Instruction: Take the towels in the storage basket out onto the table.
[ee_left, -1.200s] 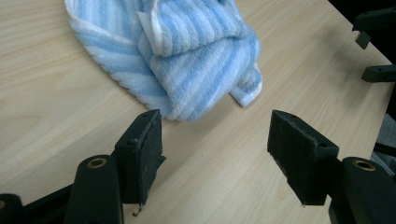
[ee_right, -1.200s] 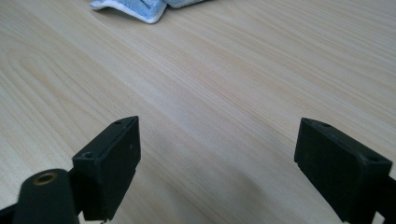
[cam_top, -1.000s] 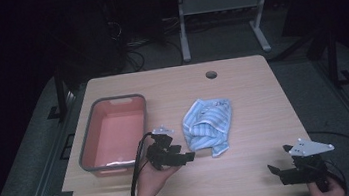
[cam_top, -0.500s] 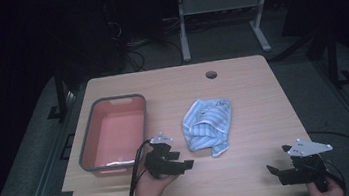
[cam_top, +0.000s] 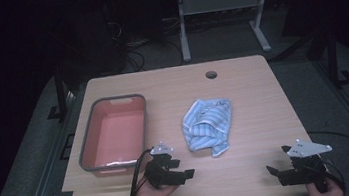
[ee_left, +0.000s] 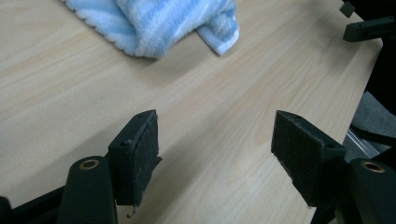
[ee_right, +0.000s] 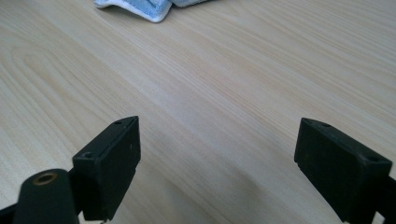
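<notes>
Wooden table [cam_top: 254, 103], crumpled striped towel [cam_top: 208, 126]

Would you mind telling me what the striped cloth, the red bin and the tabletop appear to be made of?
The striped cloth looks like soft terry fabric: its fuzzy looped pile shows in the left gripper view. The red bin seems to be smooth moulded plastic with a grey rim, slightly glossy inside. The tabletop shows pale, matte wood grain; whether it is laminate or solid wood cannot be told.
</notes>
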### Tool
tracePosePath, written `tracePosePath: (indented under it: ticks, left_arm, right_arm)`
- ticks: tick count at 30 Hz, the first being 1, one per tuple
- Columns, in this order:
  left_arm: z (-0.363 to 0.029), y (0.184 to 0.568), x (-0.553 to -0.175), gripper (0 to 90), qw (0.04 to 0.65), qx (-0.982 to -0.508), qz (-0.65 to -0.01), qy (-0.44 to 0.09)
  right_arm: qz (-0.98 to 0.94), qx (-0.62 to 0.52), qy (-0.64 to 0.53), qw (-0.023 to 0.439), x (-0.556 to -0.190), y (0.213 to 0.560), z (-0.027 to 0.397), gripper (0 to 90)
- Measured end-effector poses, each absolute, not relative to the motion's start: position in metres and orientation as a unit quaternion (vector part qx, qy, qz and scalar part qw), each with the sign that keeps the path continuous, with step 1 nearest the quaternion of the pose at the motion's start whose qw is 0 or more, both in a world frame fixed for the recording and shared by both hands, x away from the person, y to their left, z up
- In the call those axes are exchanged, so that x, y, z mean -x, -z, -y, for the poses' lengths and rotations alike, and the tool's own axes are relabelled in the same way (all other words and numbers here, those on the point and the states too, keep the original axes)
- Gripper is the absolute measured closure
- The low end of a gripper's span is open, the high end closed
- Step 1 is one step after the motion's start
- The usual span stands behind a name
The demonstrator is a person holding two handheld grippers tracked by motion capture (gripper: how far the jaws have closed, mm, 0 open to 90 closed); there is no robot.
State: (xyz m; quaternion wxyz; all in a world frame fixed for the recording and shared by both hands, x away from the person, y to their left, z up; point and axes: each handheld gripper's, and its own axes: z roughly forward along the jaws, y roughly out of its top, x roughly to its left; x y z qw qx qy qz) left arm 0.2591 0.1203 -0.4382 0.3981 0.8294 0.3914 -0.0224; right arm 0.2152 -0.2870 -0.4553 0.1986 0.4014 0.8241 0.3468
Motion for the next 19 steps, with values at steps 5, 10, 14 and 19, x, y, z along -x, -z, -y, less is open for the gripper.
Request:
tracePosePath:
  ticks: [5, 10, 14, 19]
  left_arm:
    - [-0.122, 0.439, -0.254, 30.4, 0.395, -0.832, -0.389, 0.019]
    - [-0.125, 0.440, -0.248, 29.2, 0.395, -0.833, -0.387, 0.018]
    - [-0.126, 0.442, -0.243, 28.3, 0.390, -0.839, -0.379, 0.020]
    - [-0.124, 0.441, -0.236, 28.0, 0.389, -0.843, -0.370, 0.012]
  right_arm:
    - [-0.825, -0.403, -0.344, 0.197, -0.215, 0.456, 0.285, 13.9]
    - [-0.827, -0.401, -0.343, 0.195, -0.215, 0.457, 0.283, 13.9]
    - [-0.828, -0.400, -0.343, 0.192, -0.216, 0.458, 0.282, 13.9]
    - [-0.831, -0.392, -0.348, 0.187, -0.216, 0.458, 0.279, 13.9]
